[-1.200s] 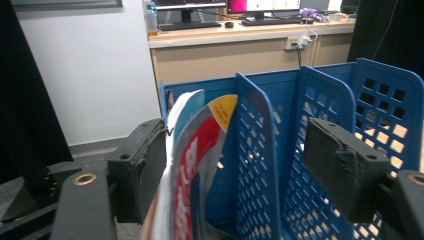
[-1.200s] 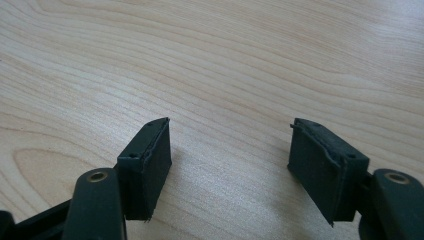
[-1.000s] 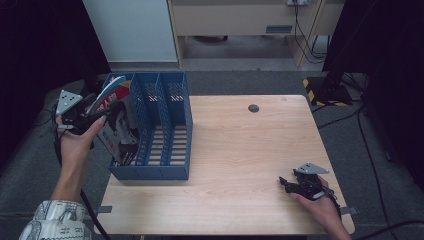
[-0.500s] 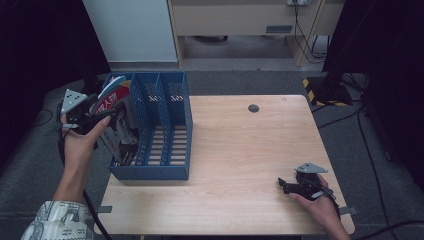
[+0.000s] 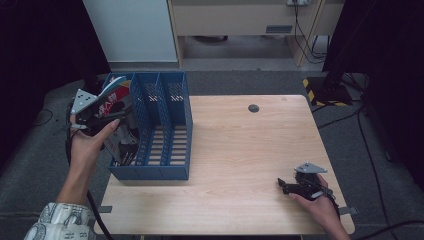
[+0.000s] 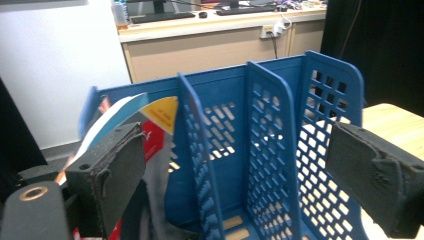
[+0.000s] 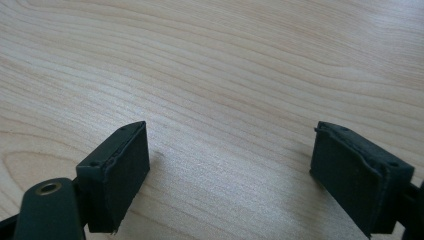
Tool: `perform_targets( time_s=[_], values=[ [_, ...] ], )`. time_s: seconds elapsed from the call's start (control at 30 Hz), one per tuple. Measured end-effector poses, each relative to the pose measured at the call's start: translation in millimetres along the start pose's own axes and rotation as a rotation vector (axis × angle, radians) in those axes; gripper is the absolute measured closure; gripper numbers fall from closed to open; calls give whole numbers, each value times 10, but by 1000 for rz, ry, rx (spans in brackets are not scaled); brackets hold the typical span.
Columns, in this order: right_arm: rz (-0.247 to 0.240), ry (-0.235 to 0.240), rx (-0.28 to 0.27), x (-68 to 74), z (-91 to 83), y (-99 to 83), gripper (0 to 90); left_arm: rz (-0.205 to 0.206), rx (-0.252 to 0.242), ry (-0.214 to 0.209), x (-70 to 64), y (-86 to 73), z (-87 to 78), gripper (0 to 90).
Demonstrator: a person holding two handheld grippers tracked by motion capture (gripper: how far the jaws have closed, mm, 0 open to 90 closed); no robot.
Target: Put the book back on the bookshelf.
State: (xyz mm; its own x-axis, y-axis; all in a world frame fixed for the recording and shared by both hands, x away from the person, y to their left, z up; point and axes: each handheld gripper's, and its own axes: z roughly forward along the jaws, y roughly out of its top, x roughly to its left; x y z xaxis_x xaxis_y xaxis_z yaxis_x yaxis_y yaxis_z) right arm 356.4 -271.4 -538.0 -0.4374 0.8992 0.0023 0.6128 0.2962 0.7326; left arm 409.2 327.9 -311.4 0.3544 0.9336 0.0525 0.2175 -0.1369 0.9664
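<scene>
At the table's left edge the left gripper (image 5: 107, 120) hangs with jaws spread wide beside the magazines (image 5: 117, 107) leaning in the leftmost of 3 slots of the blue file rack (image 5: 165, 125), while far right the right gripper (image 5: 287, 186) rests released on the wooden table (image 5: 240, 150).

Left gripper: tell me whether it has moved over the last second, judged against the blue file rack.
No. In the high view the left gripper sits at the same spot by the left compartment of the blue file rack, beside the magazines, as before.
</scene>
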Motion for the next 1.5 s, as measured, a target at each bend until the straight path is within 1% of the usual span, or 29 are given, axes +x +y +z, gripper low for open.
perform_targets(
  time_s=[0.1,0.13,0.23,0.27,0.3,0.47,0.7,0.93,1.1,1.3,1.47,1.5],
  values=[
    [-6,2,1,-2,0,1,155,6,2,-14,-59,11,25,80],
    [-6,2,1,-2,0,1,155,6,2,-14,-59,11,25,78],
    [-7,3,2,-2,0,1,150,13,12,-36,-142,14,73,67],
    [-7,3,2,-2,0,1,150,13,12,-36,-142,14,73,65],
    [-2,2,3,3,1,1,145,14,17,-50,-178,10,97,64],
    [-3,5,4,6,2,1,139,18,30,-78,-273,-15,167,60],
    [-1,2,8,13,0,-1,130,17,52,-110,-412,-91,279,55],
    [-2,2,9,20,-3,-4,123,27,87,-148,-562,-181,410,42],
    [-2,4,11,21,-3,-3,117,31,103,-165,-648,-230,473,33],
    [-5,4,16,29,4,-2,87,36,125,-190,-774,-317,542,31],
    [-8,4,18,31,7,-2,76,32,134,-213,-871,-373,596,31],
    [-8,5,18,31,7,-2,70,23,137,-222,-890,-387,612,31]
  ],
)
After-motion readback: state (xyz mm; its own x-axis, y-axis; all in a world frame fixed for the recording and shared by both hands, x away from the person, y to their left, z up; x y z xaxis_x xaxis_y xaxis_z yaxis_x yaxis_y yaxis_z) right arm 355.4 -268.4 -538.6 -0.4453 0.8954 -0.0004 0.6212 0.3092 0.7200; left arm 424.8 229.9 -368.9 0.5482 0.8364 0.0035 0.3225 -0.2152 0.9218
